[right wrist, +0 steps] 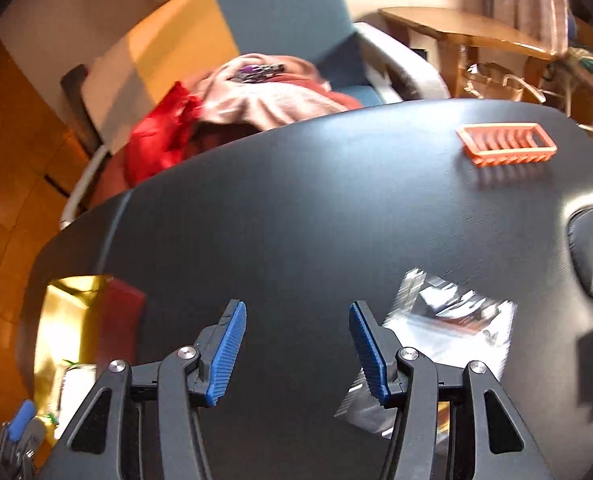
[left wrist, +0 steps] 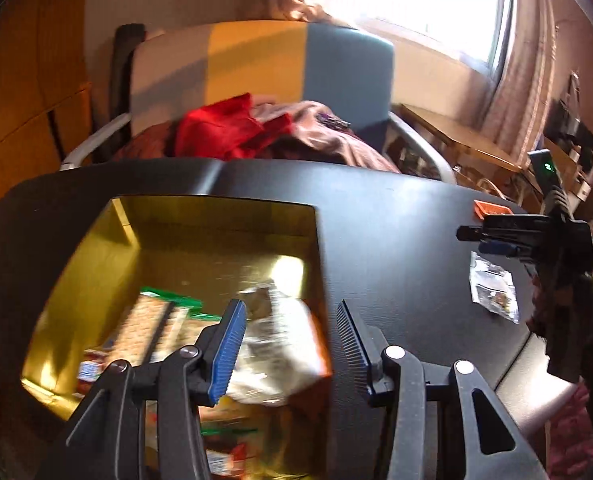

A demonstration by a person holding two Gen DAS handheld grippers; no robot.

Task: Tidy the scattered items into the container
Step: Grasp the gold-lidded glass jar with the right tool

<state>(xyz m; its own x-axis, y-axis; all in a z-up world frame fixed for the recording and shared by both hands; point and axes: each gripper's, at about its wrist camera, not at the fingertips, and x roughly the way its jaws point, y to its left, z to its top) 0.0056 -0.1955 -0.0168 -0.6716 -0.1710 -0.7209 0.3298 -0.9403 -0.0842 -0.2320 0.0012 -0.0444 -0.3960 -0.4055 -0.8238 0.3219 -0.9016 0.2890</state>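
A box (left wrist: 108, 264) with a gold lining stands on the black table (left wrist: 396, 240) and holds several snack packets (left wrist: 152, 320). My left gripper (left wrist: 290, 306) hovers open over the box's right wall, and a blurred white packet (left wrist: 272, 356) lies below it, clear of the right pad. My right gripper (right wrist: 296, 308) is open over bare table. A clear plastic packet (right wrist: 448, 324) lies just right of it and an orange slotted frame (right wrist: 504, 144) farther back. The left wrist view shows the right gripper (left wrist: 470, 240) above that clear plastic packet (left wrist: 492, 288).
Behind the table stands a chair (left wrist: 348, 72) piled with red cloth (left wrist: 224, 128) and brown cloth (left wrist: 320, 136). A wooden side table (right wrist: 456, 28) is at the back right. A dark rounded pad (right wrist: 592, 252) sits at the table's right edge.
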